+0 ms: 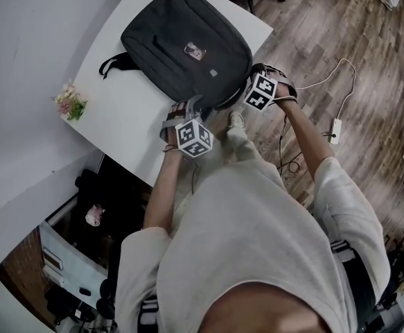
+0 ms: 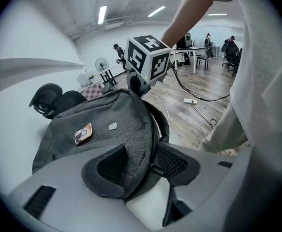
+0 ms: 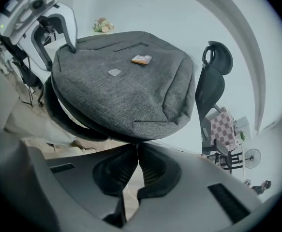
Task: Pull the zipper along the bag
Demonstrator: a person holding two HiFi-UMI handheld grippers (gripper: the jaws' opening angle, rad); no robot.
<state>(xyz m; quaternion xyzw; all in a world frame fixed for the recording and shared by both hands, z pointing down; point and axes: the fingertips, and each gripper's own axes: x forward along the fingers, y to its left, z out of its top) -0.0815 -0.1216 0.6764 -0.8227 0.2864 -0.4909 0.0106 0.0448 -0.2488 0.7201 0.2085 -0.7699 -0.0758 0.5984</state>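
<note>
The zipper pull (image 3: pixel 137 146) sits at the near edge of the dark grey backpack (image 1: pixel 184 44), pinched in the tightly closed jaws of the right gripper (image 3: pixel 137 153). The left gripper (image 2: pixel 141 164), jaws wide, clasps the backpack's near corner. The backpack lies flat on a white table (image 1: pixel 129 113)

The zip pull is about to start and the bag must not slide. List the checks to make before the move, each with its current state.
1. Dark grey fabric backpack lies flat on the white table: ok.
2. Backpack fully supported: not ok, its near edge overhangs the table.
3. Left gripper holds the backpack's near corner, with fabric filling the gap between its fingers: ok.
4. Right gripper is shut on the thin dark zipper pull at the seam: ok.
5. Zipper track ahead free of snags: cannot tell, as it runs under the bag's edge.
6. Small pink flower posy stands clear of the backpack: ok.
</note>
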